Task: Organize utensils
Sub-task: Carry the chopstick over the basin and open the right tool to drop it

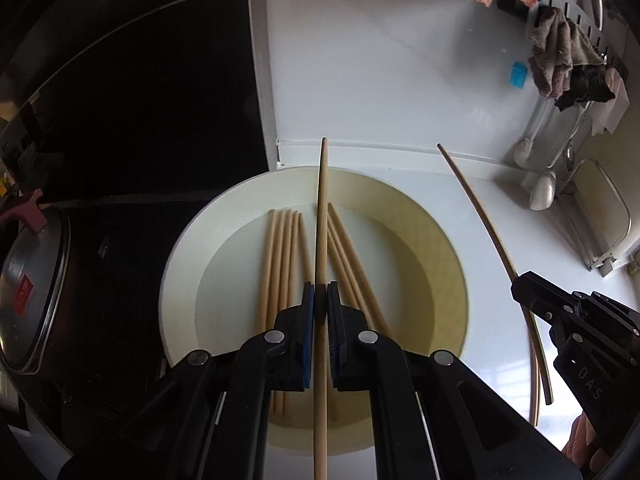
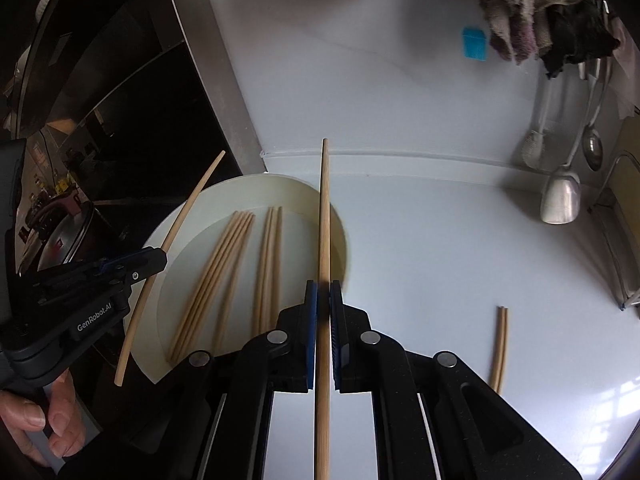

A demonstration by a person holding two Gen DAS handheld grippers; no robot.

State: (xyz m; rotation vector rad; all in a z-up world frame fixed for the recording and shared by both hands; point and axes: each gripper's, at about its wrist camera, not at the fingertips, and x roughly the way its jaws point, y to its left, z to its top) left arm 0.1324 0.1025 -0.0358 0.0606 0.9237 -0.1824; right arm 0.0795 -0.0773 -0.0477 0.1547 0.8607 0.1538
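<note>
A single wooden chopstick [image 1: 321, 240] is clamped between the closed pads of the left gripper [image 1: 321, 300], running straight forward past the fingertips and back under the gripper body. The right gripper [image 2: 323, 300] is likewise clenched on a second chopstick [image 2: 324, 240], held the same way along its fingers.

Directly below and ahead of the left gripper sits a wide cream bowl [image 1: 176, 264] holding more loose chopsticks [image 1: 280, 264], one bunch to the left of the gripped stick and another fanned to its right. From the right gripper, this bowl lies ahead and to the left, with the left gripper and the person's hand [image 2: 48, 420] further left still.

A pair of chopsticks [image 2: 500, 344] lies flat on the white counter [image 2: 420, 260] to the right of the right gripper, well apart from the bowl.

Further ahead, against the white wall, a blue rectangular item [image 2: 475, 44] is stuck up, beside hanging cloths [image 2: 516, 12] and a ladle and spoons [image 2: 560, 196] to the far right. To the left of the left gripper is a dark stovetop with a lidded metal pot [image 1: 32, 292].
</note>
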